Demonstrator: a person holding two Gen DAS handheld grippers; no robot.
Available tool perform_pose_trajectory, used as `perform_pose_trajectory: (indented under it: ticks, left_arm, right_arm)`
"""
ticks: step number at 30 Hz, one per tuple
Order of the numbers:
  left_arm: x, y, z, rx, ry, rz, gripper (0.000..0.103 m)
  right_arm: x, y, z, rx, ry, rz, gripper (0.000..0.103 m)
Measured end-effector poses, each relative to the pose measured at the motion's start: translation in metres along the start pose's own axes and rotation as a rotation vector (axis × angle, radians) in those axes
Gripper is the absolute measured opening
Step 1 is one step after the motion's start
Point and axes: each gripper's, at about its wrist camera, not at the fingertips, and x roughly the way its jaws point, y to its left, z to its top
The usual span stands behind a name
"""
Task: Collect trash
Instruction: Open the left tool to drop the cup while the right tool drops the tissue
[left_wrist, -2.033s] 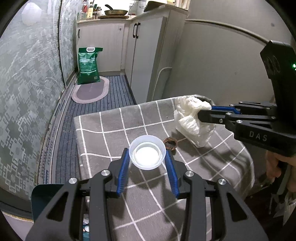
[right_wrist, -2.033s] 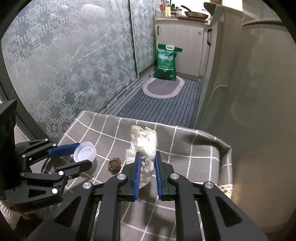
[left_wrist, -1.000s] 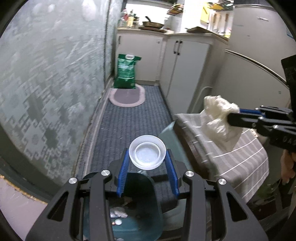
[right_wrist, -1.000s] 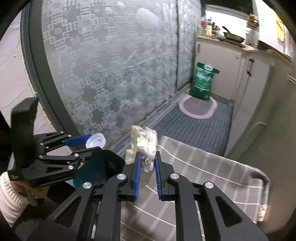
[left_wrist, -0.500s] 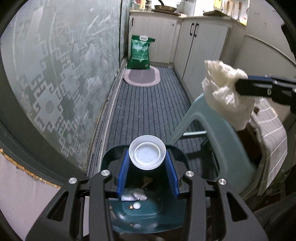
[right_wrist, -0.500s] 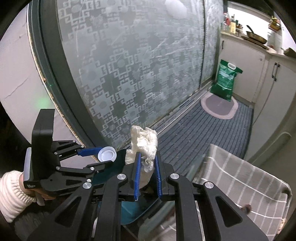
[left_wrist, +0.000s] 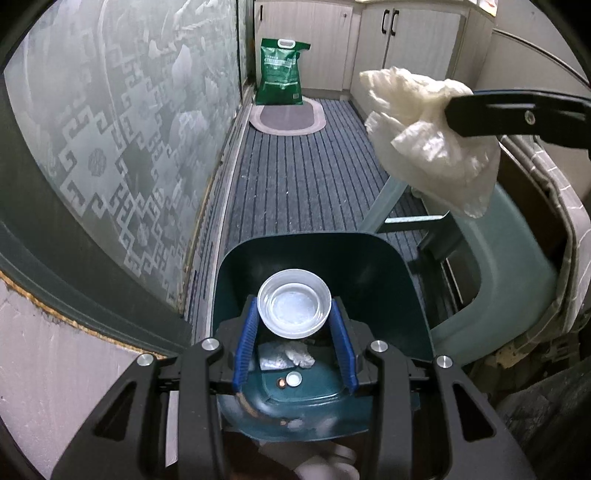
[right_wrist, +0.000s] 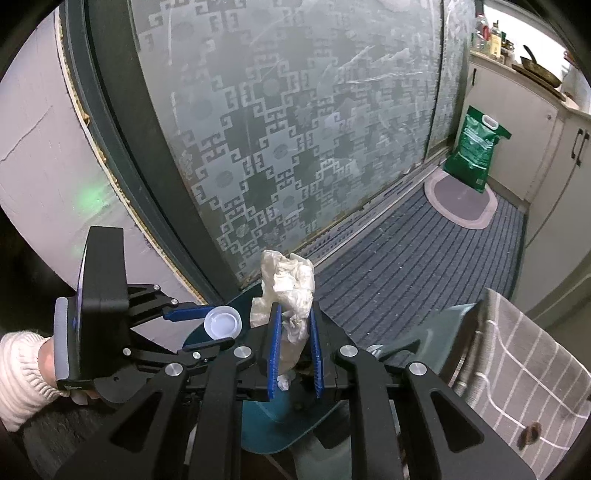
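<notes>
Matting (left_wrist: 303, 177), dark and ribbed, runs down a narrow kitchen passage to a far oval rug (left_wrist: 288, 120) and an upright green sack (left_wrist: 282, 72) against pale cabinets (left_wrist: 406, 40). Patterned frosted glass (right_wrist: 295, 122) walls the left side; a checked cloth (right_wrist: 517, 354) drapes the table at the right, with a teal chair (left_wrist: 509, 280) beside it. Near, a dark teal bin (left_wrist: 369, 258) stands open between glass and chair, litter on its floor. The left gripper (left_wrist: 294, 321) grasps a small clear plastic cup (left_wrist: 294, 302) above the bin's mouth. The right gripper (right_wrist: 293, 347) is clenched on a crumpled white plastic bag (right_wrist: 288, 284), beside the cup over the bin. A cream sleeve (right_wrist: 18, 373) shows at the left handle.
</notes>
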Motion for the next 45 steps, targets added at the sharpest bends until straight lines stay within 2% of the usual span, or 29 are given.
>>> perform_pose_trajectory:
  ticks: [4,8,12,15,17,25,29,45]
  left_arm:
    - [0.001,0.003,-0.003,0.008,0.005,0.023,0.043]
    - [-0.004,0.008,-0.005,0.000,0.002,0.024,0.049]
    - [-0.012,0.014,-0.004,-0.018,-0.016,0.028,0.049]
    - [-0.020,0.018,-0.001,-0.034,-0.041,0.034,0.047]
    - [-0.029,0.021,0.001,-0.047,-0.064,0.033,0.041]
    - [-0.057,0.029,0.010,-0.077,-0.135,0.022,0.036]
    - [-0.066,0.032,0.011,-0.083,-0.153,0.008,0.029]
    - [-0.104,0.043,0.010,-0.117,-0.235,-0.008,0.026]
  right_arm:
    - [0.011,0.003,0.000,-0.002,0.021,0.006,0.014]
    - [0.024,0.005,-0.003,-0.002,0.054,0.005,0.014]
    - [0.033,0.012,-0.005,-0.012,0.071,0.007,0.014]
    - [0.036,0.014,-0.006,-0.017,0.075,0.008,0.014]
    - [0.039,0.017,-0.007,-0.021,0.084,0.012,0.014]
    - [0.069,0.028,-0.017,-0.040,0.164,0.021,0.014]
    - [0.081,0.032,-0.023,-0.044,0.190,0.017,0.014]
    - [0.127,0.054,-0.047,-0.121,0.329,-0.020,0.015]
